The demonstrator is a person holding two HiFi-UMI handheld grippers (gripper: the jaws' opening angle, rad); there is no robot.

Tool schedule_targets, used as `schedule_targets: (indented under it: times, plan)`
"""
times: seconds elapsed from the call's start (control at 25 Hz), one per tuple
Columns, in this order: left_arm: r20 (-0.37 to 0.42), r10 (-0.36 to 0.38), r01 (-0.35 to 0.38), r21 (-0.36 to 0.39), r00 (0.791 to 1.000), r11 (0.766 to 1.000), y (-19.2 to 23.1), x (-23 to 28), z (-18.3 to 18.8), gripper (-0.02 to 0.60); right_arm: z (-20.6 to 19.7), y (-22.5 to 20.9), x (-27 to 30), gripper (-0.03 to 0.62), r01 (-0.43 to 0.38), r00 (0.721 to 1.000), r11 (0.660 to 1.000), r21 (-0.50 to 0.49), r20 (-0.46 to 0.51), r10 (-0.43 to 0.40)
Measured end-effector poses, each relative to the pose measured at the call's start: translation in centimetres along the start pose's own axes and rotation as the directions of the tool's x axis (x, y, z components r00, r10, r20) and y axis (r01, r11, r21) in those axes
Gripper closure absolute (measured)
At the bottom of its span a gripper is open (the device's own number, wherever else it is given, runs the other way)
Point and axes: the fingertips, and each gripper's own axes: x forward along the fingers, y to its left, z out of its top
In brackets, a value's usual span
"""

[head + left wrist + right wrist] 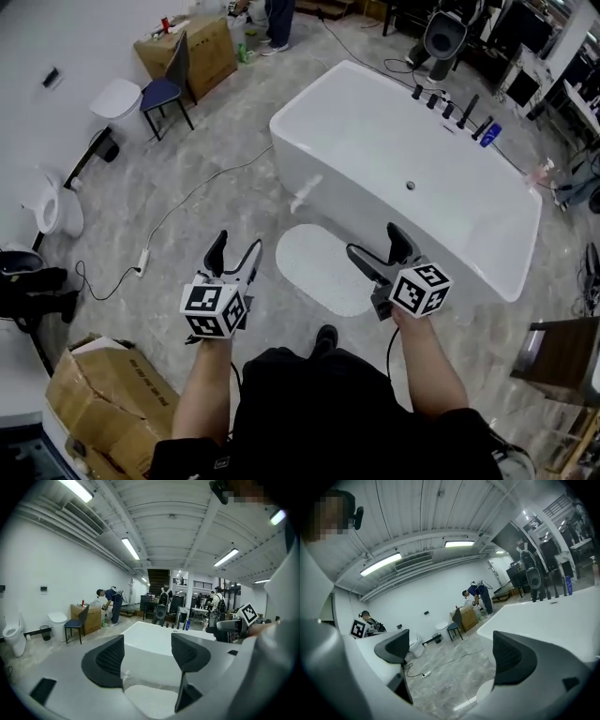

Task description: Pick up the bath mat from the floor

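Note:
The bath mat (322, 268) is a white, dimpled oval lying flat on the marble floor against the near side of the bathtub (375, 141). My left gripper (237, 242) hovers to the mat's left, jaws open and empty. My right gripper (372, 239) hovers over the mat's right end, also open and empty. In the left gripper view the mat (149, 704) shows low between the open jaws of the left gripper (147, 656), with the tub wall behind. In the right gripper view only an edge of the mat (485, 691) shows beside the right gripper (454, 656).
A cable with a power strip (142, 262) runs over the floor at left. A cardboard box (103, 394) stands at lower left, a toilet (52, 211) and a blue chair (169, 89) farther left. A wooden chair (562, 356) is at right. My shoe (325, 339) is just below the mat.

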Motion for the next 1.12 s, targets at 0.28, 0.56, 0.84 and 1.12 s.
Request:
schedule_targets:
  times: [0.28, 0.56, 0.84, 1.12]
  plan:
    - [-0.051, -0.144, 0.148, 0.089, 0.988, 0.985, -5.9, 5.8, 0.4, 0.255, 0.5, -6.1, -5.2, 0.028, 0.137, 0.986, 0.988, 0.069, 0.082, -0.142]
    - [-0.105, -0.295, 0.305, 0.101, 0.95, 0.947, -6.9, 10.7, -0.2, 0.255, -1.6, -7.5, -6.7, 0.034, 0.286, 0.952, 0.95, 0.121, 0.072, -0.296]
    - [-0.156, -0.446, 0.462, 0.086, 0.881, 0.883, -4.6, 14.2, -1.9, 0.255, -3.2, -5.5, -4.7, 0.037, 0.434, 0.893, 0.886, 0.164, 0.048, -0.447]
    - [-0.198, -0.556, 0.574, 0.043, 0.807, 0.818, -2.2, 15.9, -3.5, 0.255, -5.4, -2.2, -1.2, 0.052, 0.489, 0.85, 0.82, 0.297, 0.05, -0.525]
